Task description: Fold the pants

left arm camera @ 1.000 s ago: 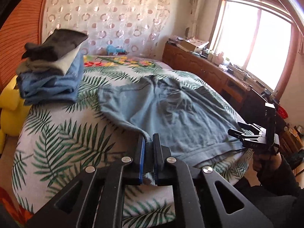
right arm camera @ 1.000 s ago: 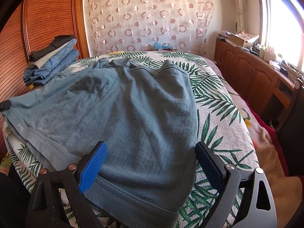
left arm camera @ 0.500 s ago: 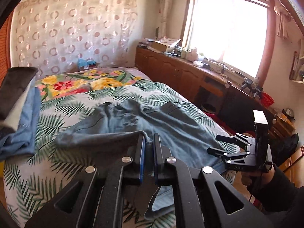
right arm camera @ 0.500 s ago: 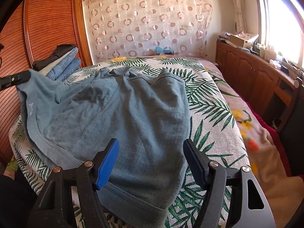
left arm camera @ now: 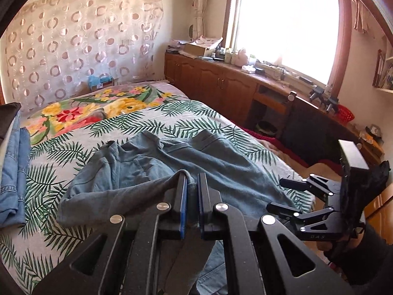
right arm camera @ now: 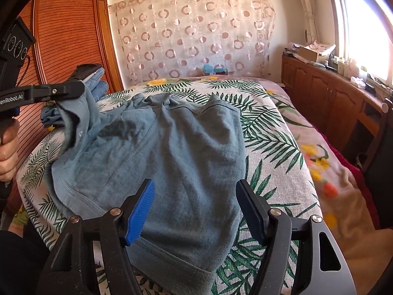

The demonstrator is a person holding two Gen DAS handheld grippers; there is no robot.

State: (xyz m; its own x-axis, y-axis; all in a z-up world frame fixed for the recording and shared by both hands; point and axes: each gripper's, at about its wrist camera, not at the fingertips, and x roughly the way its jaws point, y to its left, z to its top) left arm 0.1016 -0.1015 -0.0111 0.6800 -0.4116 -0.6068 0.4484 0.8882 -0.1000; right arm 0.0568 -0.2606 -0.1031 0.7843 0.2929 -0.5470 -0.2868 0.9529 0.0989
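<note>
Left claw (left arm camera: 191, 191) pinches pants' (right arm camera: 172, 152) hem, waistband pointing toward curtain (right arm camera: 191, 34).

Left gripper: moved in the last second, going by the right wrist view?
Yes. The left gripper, shut on the pants hem, has risen from bed level up against the wardrobe, lifting that corner.

Blue-grey pants (right arm camera: 176, 162) lie spread on the leaf-print bed, their left leg hem lifted and rumpled.

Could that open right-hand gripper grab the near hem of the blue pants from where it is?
Probably yes. The right gripper hangs open above the pants, nothing lies between, and the hem sits just below its fingers. The left gripper holds another corner, lifted off the bed.
</note>
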